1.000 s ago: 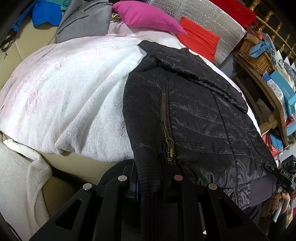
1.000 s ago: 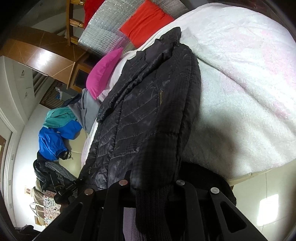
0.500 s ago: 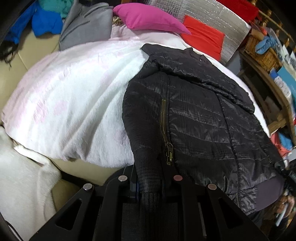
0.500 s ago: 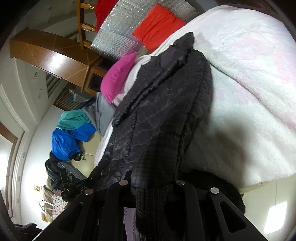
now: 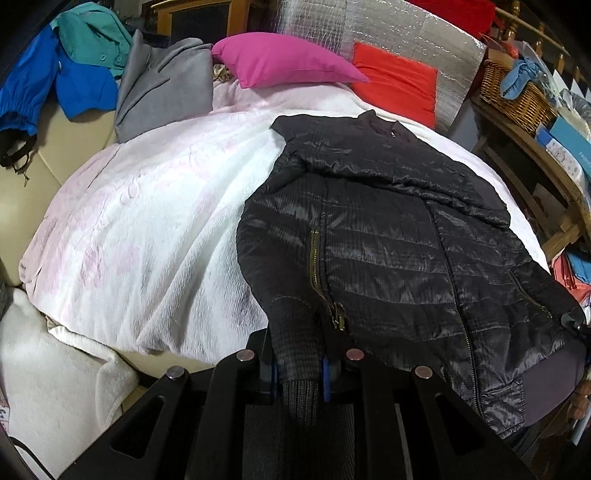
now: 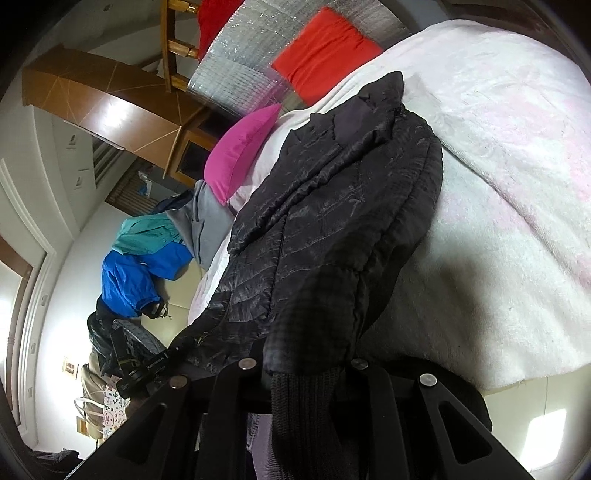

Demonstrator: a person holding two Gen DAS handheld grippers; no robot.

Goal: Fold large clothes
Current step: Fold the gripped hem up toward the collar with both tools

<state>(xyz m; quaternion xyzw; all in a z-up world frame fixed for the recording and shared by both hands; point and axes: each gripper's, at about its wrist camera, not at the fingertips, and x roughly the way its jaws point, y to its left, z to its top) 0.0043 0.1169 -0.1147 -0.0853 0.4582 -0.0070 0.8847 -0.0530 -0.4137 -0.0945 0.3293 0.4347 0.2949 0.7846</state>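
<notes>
Glossy black quilted puffer jacket with brass-coloured zippers and dark ribbed knit cuffs, on a white fluffy blanket faintly blotched pink. Magenta pillow and red-orange cushion at the blanket's far edge, silver quilted foil sheet behind. Plain grey garment, teal and bright blue jackets (black cuff) at far-left corner. Tan wicker basket.

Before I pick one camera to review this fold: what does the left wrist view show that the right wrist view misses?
Left wrist only: the jacket's brass zipper and a wicker basket. Right wrist only: a wooden cabinet and the white wall. Both: the black quilted jacket on the white blanket, a knit cuff clamped in the tongs, the pink pillow.
</notes>
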